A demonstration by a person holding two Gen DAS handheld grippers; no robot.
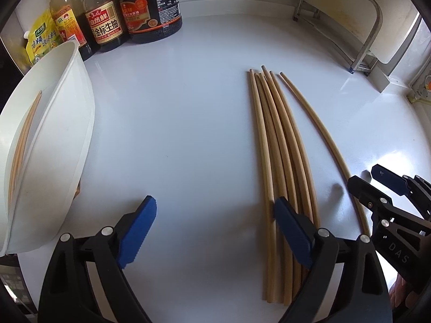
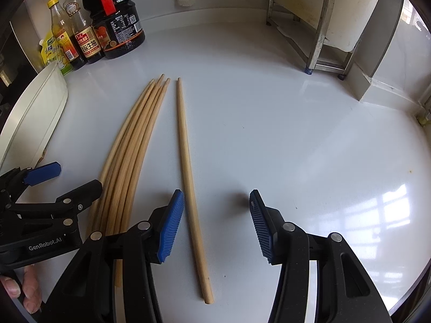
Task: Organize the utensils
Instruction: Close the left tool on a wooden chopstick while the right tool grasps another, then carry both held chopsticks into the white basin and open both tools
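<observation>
Chopsticks (image 1: 280,161) lie bundled on the white counter (image 1: 175,134), right of its middle, running from the near edge toward the back wall. In the left wrist view the left gripper (image 1: 215,228) hangs steeply downward with jaws spread and nothing between them; its right pad sits over the bundle's near part. A single chopstick (image 1: 323,134) lies apart on the right, passing under the right gripper (image 1: 377,185), whose arm reads "DAS". A white container (image 1: 54,148) at the left edge holds more chopsticks. Soy sauce bottles (image 1: 129,21) stand in the back left corner.

In the right wrist view the right gripper (image 2: 216,226) is released, pointing steeply down, the single chopstick (image 2: 188,175) lying between its pads, touching neither. The left gripper (image 2: 54,183) reads "GenRobot.AI"; fingers (image 2: 29,290) hold its handle.
</observation>
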